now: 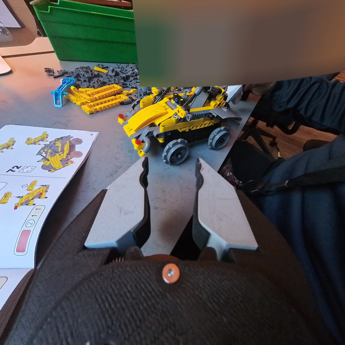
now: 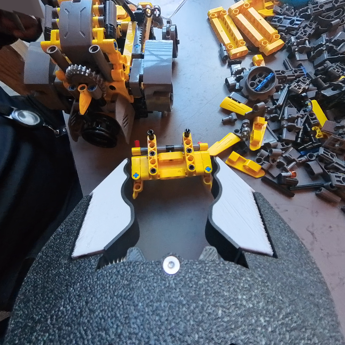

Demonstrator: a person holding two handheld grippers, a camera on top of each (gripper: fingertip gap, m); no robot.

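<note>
My right tongs [image 2: 170,164] are spread wide around a small yellow brick assembly [image 2: 170,161] at frame centre, its ends just beside both fingertips; I cannot tell whether they touch. My left tongs [image 1: 170,164] gape empty over the grey table [image 1: 112,119], near the yellow toy vehicle [image 1: 173,121] at upper centre, with an instruction booklet [image 1: 37,177] at left.

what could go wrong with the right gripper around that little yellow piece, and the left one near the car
1. The right gripper brackets the small yellow assembly at its ends only; its thin lower arms and upright black pins could snag or pop off.
2. Loose yellow panels lie just beside the right finger and could get swept.
3. The left gripper is open and empty, close to the yellow car's front wheel; a nudge might roll the car toward the nearby table edge.
</note>
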